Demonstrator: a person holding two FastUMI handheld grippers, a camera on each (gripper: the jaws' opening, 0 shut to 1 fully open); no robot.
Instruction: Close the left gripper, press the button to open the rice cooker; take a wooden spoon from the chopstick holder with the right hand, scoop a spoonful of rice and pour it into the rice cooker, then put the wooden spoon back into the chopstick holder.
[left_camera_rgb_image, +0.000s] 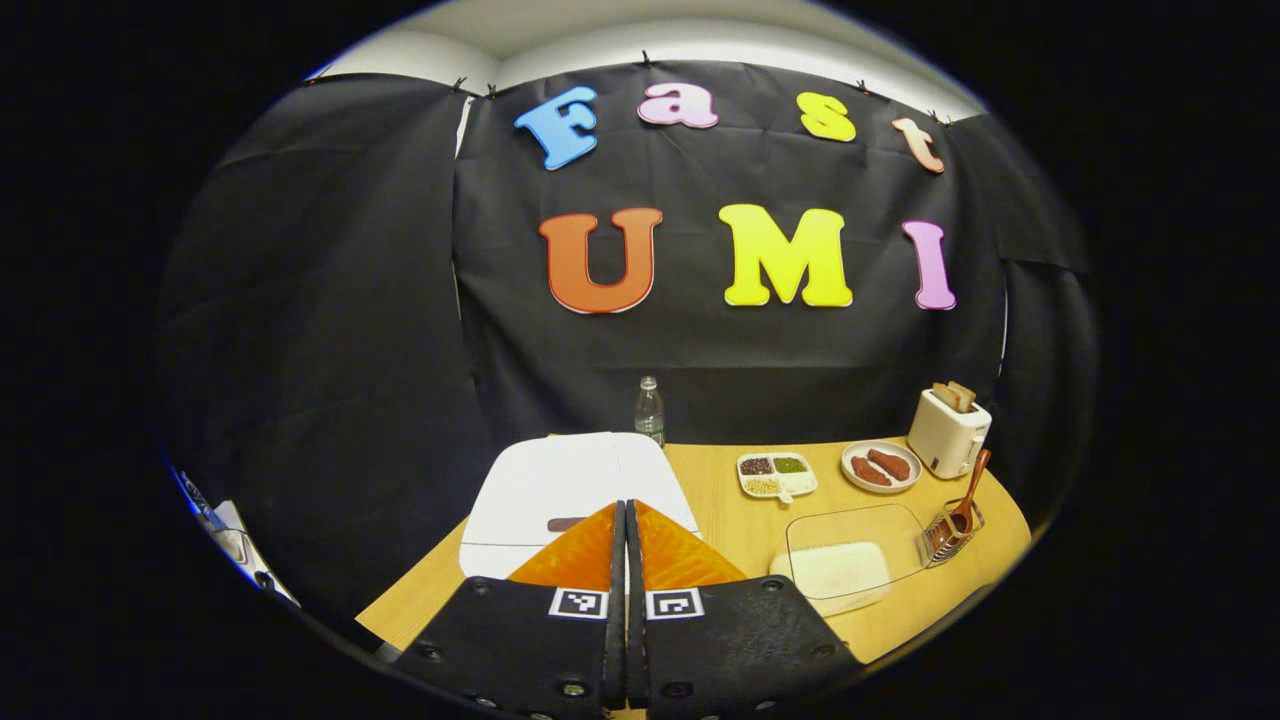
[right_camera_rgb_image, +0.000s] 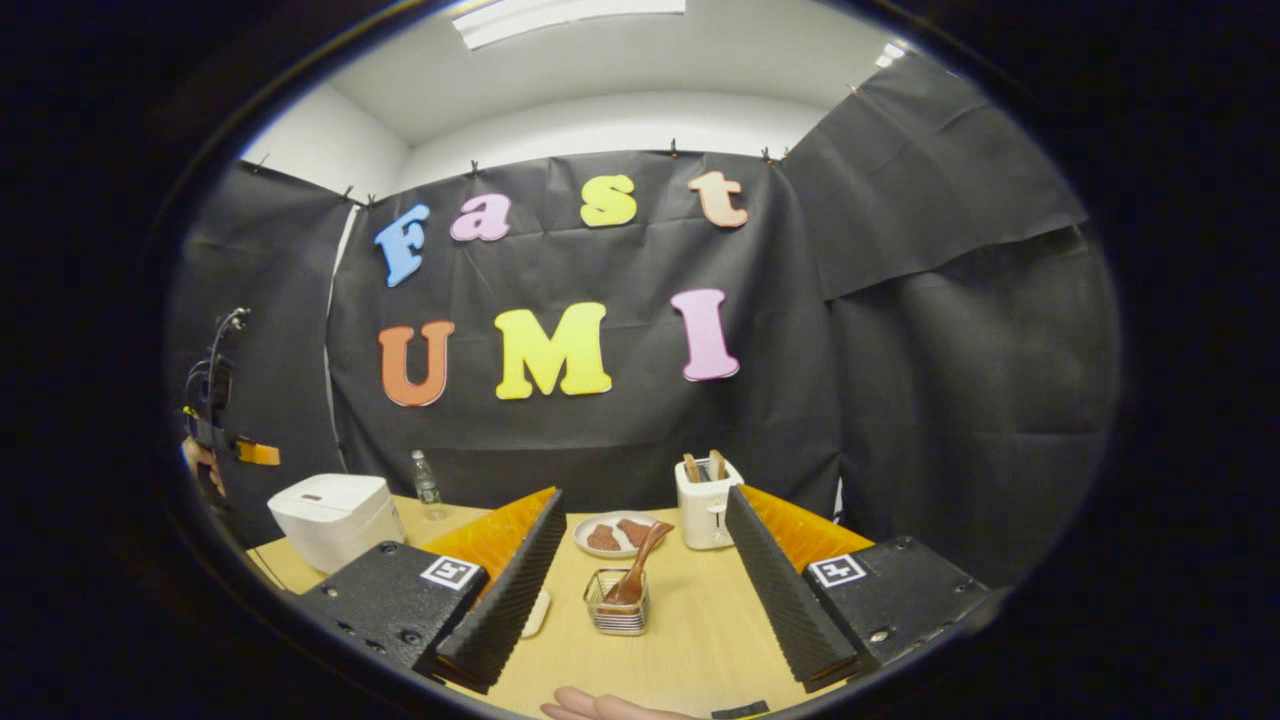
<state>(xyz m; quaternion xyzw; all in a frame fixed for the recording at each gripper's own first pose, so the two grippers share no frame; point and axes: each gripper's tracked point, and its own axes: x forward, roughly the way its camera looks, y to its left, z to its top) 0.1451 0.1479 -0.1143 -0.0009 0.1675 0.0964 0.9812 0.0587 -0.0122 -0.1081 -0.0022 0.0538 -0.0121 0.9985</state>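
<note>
The left hand-held gripper (left_camera_rgb_image: 626, 520) had its fingers pressed together on nothing, partly hiding the closed white rice cooker (left_camera_rgb_image: 560, 485) on the pale wooden worktop (left_camera_rgb_image: 720, 520), while the right hand-held gripper (right_camera_rgb_image: 640, 560) stood wide apart, framing the brown wooden spoon (right_camera_rgb_image: 636, 572) upright in the wire chopstick holder (right_camera_rgb_image: 617, 605).

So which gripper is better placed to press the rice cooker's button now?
Left. The left gripper is already shut and pointed straight at the closed rice cooker. The right gripper is open, facing the wooden spoon in the chopstick holder.
</note>
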